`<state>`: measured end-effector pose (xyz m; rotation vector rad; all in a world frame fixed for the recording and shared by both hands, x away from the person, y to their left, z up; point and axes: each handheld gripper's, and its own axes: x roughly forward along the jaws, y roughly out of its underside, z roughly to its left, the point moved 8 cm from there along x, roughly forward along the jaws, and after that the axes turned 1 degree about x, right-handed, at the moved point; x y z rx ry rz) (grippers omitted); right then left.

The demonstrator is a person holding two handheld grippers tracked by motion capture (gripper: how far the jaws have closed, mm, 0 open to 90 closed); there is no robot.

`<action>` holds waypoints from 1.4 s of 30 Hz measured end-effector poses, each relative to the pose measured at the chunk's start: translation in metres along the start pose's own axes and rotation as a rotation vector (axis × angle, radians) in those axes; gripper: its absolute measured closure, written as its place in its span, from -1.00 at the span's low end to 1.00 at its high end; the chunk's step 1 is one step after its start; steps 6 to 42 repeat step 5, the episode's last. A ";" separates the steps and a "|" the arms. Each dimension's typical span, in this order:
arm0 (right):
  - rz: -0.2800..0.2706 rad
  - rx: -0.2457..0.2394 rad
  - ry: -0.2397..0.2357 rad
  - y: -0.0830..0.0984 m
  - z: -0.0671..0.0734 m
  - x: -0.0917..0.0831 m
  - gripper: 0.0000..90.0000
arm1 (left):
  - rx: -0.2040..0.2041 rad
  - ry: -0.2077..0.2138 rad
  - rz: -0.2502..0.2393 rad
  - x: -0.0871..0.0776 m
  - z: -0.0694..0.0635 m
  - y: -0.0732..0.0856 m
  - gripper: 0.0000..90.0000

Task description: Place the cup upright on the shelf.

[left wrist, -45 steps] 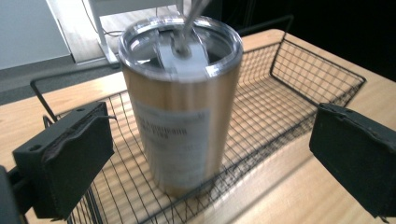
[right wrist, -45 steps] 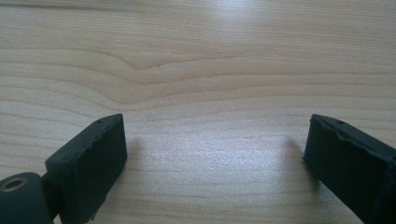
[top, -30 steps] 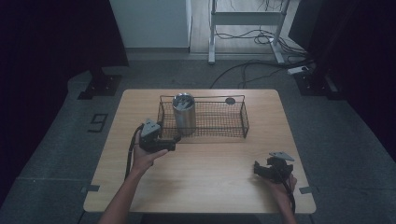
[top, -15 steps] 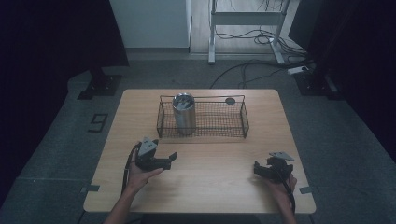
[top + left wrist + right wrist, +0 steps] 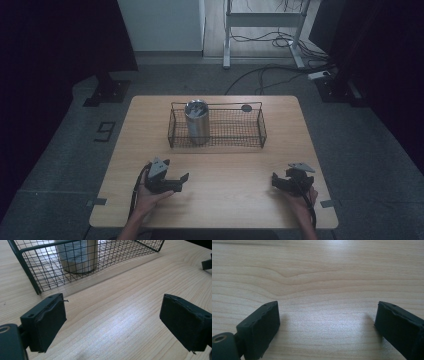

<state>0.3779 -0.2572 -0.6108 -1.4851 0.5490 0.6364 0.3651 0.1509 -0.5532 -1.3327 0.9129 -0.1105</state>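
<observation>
Steel cup (image 5: 197, 121) stands upright at the left end of the wire basket (image 5: 250, 145). We hold the left gripper (image 5: 181, 178) and right gripper (image 5: 275, 181) near the table's (image 5: 225, 210) front edge, jaws apart, empty. Smooth round metal could slip, and thin mesh may snag a jaw.
</observation>
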 end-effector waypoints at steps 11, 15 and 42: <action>0.000 0.001 0.000 0.000 0.000 0.000 -0.87 | -0.011 -0.001 -0.005 0.000 0.001 0.000 -0.84; 0.000 0.001 0.000 0.000 0.000 0.000 -0.87 | -0.011 -0.001 -0.005 0.000 0.001 0.000 -0.84; 0.000 0.001 0.000 0.000 0.000 0.000 -0.87 | -0.011 -0.001 -0.005 0.000 0.001 0.000 -0.84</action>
